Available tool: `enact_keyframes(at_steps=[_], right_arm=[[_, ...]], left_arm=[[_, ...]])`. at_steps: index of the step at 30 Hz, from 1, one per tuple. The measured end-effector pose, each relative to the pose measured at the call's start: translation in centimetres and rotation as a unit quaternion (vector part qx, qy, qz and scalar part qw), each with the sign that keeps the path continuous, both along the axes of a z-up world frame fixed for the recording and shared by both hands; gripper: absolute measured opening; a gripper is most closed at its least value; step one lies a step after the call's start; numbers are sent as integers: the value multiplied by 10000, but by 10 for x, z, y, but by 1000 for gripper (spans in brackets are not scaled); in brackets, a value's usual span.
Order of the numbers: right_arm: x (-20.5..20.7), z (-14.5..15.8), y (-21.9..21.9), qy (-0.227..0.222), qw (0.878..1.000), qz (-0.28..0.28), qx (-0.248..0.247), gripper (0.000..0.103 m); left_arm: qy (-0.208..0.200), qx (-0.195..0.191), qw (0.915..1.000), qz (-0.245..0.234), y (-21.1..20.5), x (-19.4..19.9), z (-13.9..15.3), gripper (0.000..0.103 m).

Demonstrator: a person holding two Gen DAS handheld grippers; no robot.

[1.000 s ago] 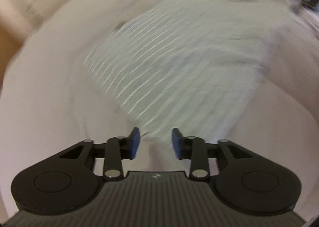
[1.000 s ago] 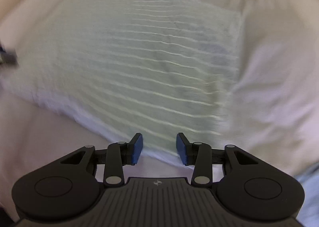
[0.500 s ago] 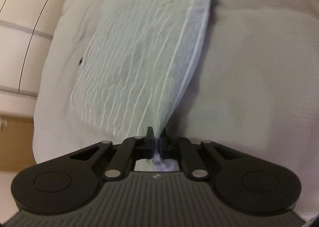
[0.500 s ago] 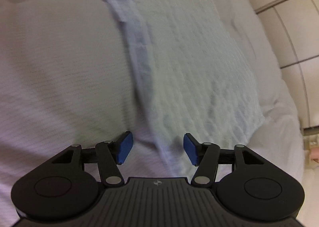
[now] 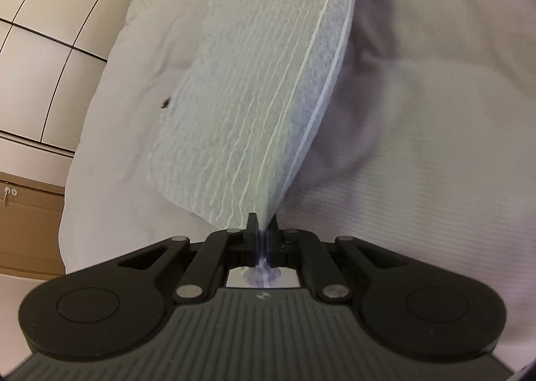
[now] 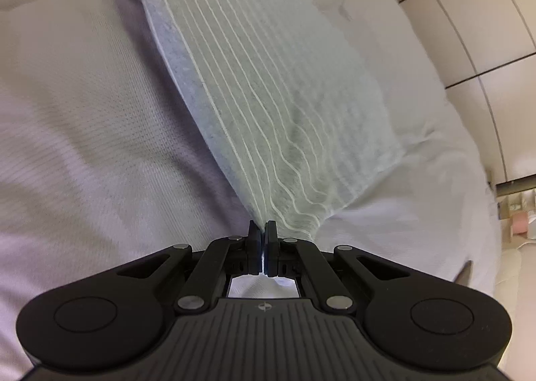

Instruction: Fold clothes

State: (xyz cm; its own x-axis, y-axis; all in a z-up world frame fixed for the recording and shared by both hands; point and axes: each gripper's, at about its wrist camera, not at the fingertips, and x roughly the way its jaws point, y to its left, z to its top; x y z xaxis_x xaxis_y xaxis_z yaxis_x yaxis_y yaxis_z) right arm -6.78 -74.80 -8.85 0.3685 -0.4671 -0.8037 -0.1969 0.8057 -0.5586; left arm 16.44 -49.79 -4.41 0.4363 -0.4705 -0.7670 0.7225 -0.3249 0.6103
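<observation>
Left gripper [image 5: 262, 223] pinches a corner of the pale green striped cloth [image 5: 268, 79]; right gripper [image 6: 262, 228] pinches another corner, cloth [image 6: 268, 79] stretching up-frame over white bedding [image 6: 83, 113].

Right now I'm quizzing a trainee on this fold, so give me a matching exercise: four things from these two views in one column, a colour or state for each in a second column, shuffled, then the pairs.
Column one:
1. left gripper
2. striped cloth
3. bedsheet
4. cabinet doors

Column two:
A. white, spread under everything
B. pale green with thin white lines
C. cream panels with dark seams
D. shut on a corner of fabric

Pairs: 1-D, 2-B, 3-A, 4-C. The right gripper is likewise shut on the cloth.
</observation>
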Motion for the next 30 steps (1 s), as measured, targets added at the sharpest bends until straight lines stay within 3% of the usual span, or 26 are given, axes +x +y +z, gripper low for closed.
enact_keyframes(at_steps=[7, 11, 15, 19, 21, 22, 25, 30], right_arm=[[-47, 49, 28, 148, 9992, 6, 384, 0], [-82, 51, 64, 415, 9963, -91, 751, 0], [-107, 50, 76, 530, 9936, -301, 954, 0], [-114, 34, 84, 574, 9935, -194, 964, 0], [-122, 29, 97, 745, 9937, -219, 810, 11], [-127, 27, 103, 830, 9936, -236, 729, 21], [-131, 35, 100, 808, 9901, -900, 708, 23], [-122, 57, 130, 585, 9831, -1582, 711, 23]], left_arm=[[378, 295, 9988, 81, 43, -55, 31, 2], [711, 587, 9956, 175, 74, -103, 32, 2], [956, 744, 9914, 498, 77, -120, 15, 2], [1041, 918, 9879, 687, 74, -114, 11, 12], [1118, 943, 9864, 751, 80, -106, 19, 16], [1163, 931, 9857, 784, 86, -103, 24, 17], [1154, 839, 9865, 808, 100, -88, 38, 19], [1068, 554, 9909, 605, 121, -50, 54, 22]])
